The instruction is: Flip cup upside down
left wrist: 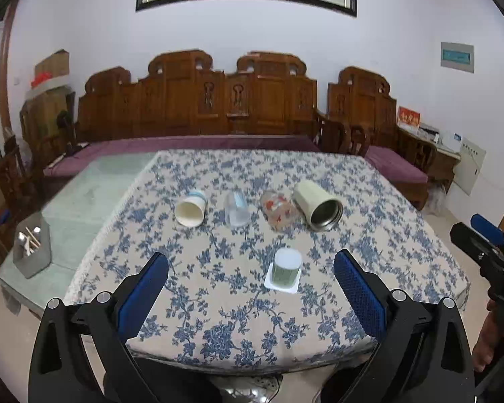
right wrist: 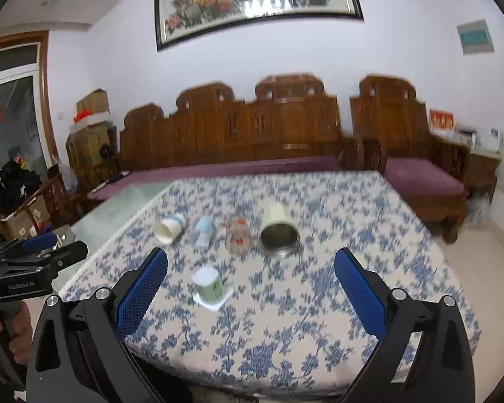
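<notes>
Cup (left wrist: 287, 268) sits inverted on a white square coaster (left wrist: 282, 281), lower centre of frame: green body, flat white base facing up. Behind it, a row of four on their sides: white paper cup (left wrist: 191, 209), clear plastic cup (left wrist: 236, 209), patterned glass (left wrist: 279, 209), cream steel-lined mug (left wrist: 318, 206). Worktop (left wrist: 218, 302) wears blue floral cloth. Left tongs (left wrist: 251, 294) spread, holding nothing; right tongs (right wrist: 251, 294) likewise spread.

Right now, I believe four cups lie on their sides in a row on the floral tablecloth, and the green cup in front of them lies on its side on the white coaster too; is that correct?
Not quite: the green cup stands upside down on the white coaster, base up, as the left wrist view shows. The four cups behind it do lie on their sides on the floral tablecloth.
</notes>
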